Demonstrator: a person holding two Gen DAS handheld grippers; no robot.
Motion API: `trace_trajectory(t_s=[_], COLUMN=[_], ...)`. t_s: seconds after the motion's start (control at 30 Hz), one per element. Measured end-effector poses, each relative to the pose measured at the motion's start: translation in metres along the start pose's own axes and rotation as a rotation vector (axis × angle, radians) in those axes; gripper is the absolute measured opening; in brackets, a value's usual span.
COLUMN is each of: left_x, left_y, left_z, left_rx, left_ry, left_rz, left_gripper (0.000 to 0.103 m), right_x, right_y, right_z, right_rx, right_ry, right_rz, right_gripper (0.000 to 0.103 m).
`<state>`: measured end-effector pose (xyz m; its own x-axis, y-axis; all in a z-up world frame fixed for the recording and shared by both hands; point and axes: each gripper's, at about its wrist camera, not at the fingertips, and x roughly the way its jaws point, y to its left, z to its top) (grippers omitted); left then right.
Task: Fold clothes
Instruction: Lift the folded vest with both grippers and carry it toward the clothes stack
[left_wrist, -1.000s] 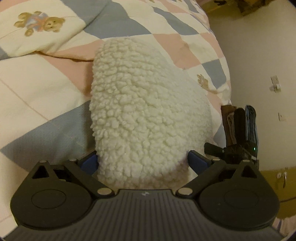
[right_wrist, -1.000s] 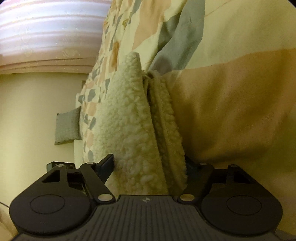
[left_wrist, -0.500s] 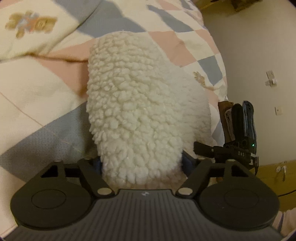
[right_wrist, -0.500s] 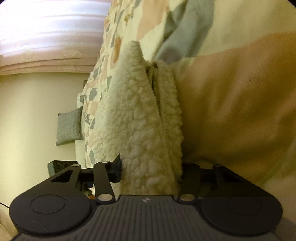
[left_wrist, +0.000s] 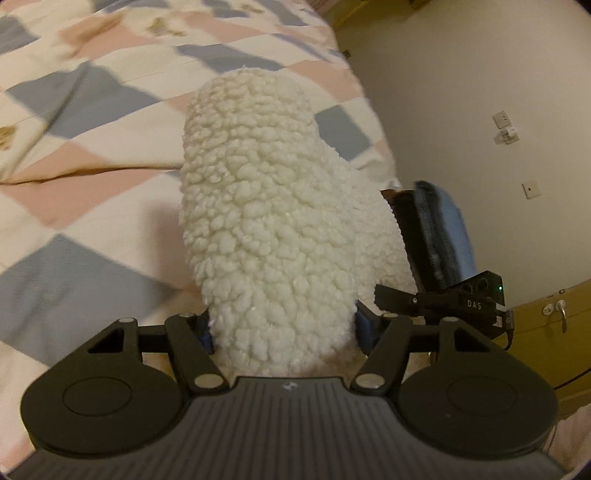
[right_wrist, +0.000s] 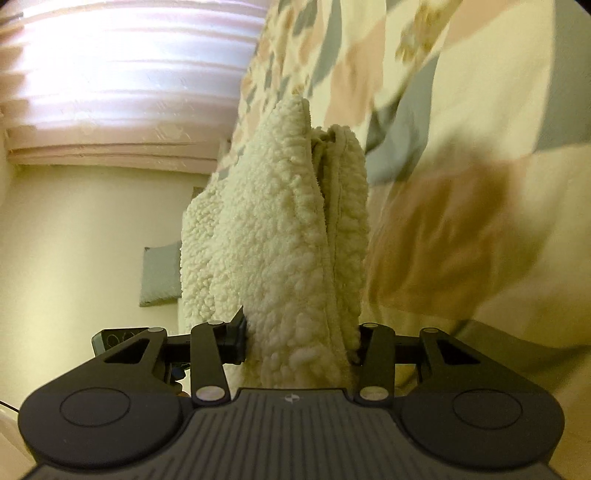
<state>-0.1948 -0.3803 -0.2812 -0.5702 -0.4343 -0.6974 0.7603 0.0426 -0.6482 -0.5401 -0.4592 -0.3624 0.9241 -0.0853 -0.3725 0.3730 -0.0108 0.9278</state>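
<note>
A thick white fleece garment is bunched between the fingers of my left gripper, which is shut on it; the blue pads press into its sides. In the right wrist view the same fleece garment shows as several folded layers, and my right gripper is shut on its near edge. The fabric is lifted off the patchwork quilt. The other gripper shows at the right of the left wrist view, partly hidden by the fleece.
The bed carries a quilt of cream, pink and grey-blue patches. Beyond the bed's right edge are a pale wall with sockets and a yellow cabinet. Pink curtains and a grey cushion sit left in the right wrist view.
Both grippers have closed tighter on the fleece and raised it from the quilt. Both views have swung, with more wall and curtain showing.
</note>
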Motion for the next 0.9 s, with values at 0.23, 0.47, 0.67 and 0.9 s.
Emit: trace_trajectory(t_s=[0.23,0.47,0.67,0.9], left_x=[0.017,0.064,0.121,0.199], left_y=[-0.134,-0.288,-0.388,-0.414], left_z=[0.022,0.064,0.097,0.072], left_rx=[0.068,0.173,0.234,0.134], left_ry=[-0.094,-0.208,-0.259,-0.261], left_rz=[-0.047,-0.184,-0.276,-0.233], left_gripper=[0.063,0.063,0.063,0.063], right_x=[-0.118,-0.275,-0.385,-0.42], right_y=[0.04,0.1,0.137,0.094], right_z=[0.051,0.139,0.205,0.252], right_rx=[-0.059,-0.212,-0.319,-0.276], right_ry=[-0.035,-0.123,-0.18,-0.114], right_rz=[0.033,-0.004,-0.066,-0.159], right_gripper=[0.044,0.044,0.044,0.044])
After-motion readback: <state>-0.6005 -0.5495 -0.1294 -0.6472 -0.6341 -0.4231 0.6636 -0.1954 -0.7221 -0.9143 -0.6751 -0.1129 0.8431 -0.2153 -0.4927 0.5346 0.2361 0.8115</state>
